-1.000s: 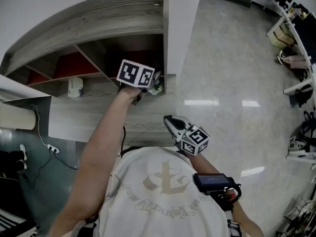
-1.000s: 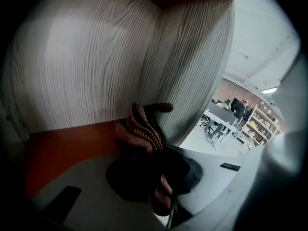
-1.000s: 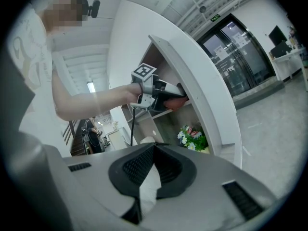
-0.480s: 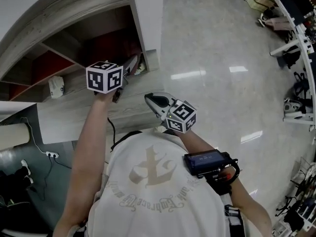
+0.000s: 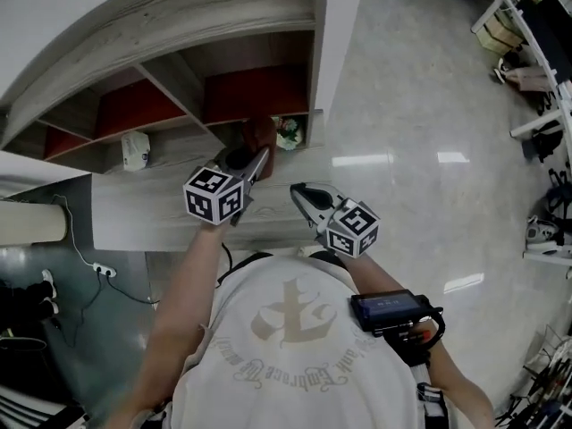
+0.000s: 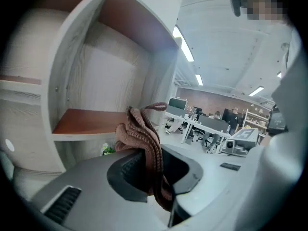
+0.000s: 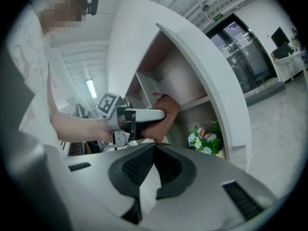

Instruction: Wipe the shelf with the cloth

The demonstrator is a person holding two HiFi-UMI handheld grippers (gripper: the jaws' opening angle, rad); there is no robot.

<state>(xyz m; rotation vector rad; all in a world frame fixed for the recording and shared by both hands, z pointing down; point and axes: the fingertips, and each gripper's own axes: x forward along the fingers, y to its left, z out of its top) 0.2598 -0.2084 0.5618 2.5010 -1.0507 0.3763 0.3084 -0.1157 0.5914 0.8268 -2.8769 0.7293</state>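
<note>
Cloth: brown knitted cloth [image 6: 144,146], bunched; pinched in the left gripper [image 6: 155,170], sticking up past its jaw tips
Left gripper: jaws clamped on the cloth; pointed at the wooden shelf [image 5: 165,177], close before its right-hand bay
Right gripper [image 7: 153,150]: jaws pressed together, nothing between; just right of the left gripper
Artificial flowers [image 7: 204,137]: inside the shelf, ahead of the right gripper; just right of the cloth

Bright, even indoor light. Source: ceiling strip lights [image 6: 185,44]; glare patches on glossy floor [image 5: 362,160]. Deep shadow inside shelf [image 5: 250,92]. Strong fisheye bending at edges; dark vignette ring in both gripper views.
</note>
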